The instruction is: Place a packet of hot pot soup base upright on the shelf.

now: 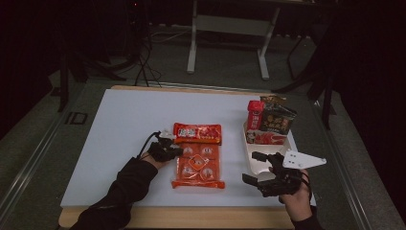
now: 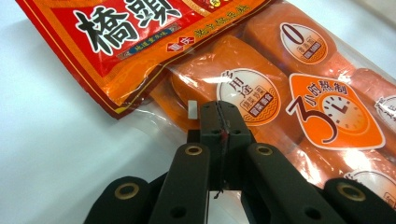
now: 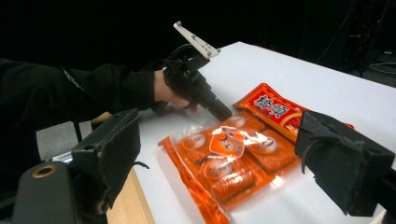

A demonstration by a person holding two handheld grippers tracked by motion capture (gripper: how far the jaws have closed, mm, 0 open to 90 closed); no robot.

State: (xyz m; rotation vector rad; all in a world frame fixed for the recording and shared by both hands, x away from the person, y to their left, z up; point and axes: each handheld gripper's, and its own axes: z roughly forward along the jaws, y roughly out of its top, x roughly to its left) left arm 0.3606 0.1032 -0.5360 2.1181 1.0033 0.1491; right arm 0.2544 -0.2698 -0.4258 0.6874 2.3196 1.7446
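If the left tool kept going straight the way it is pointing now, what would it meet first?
Most likely the orange snack pack: the shut left tool points at its clear edge, near the red header. Whether they already touch is unclear.

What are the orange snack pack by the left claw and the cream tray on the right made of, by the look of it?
Orange clear-windowed snack pack: apparently thin glossy plastic film; it glares and wrinkles, with orange blocks showing through. Cream tray: probably matte moulded plastic, with a smooth dull rim; too far off to be sure.
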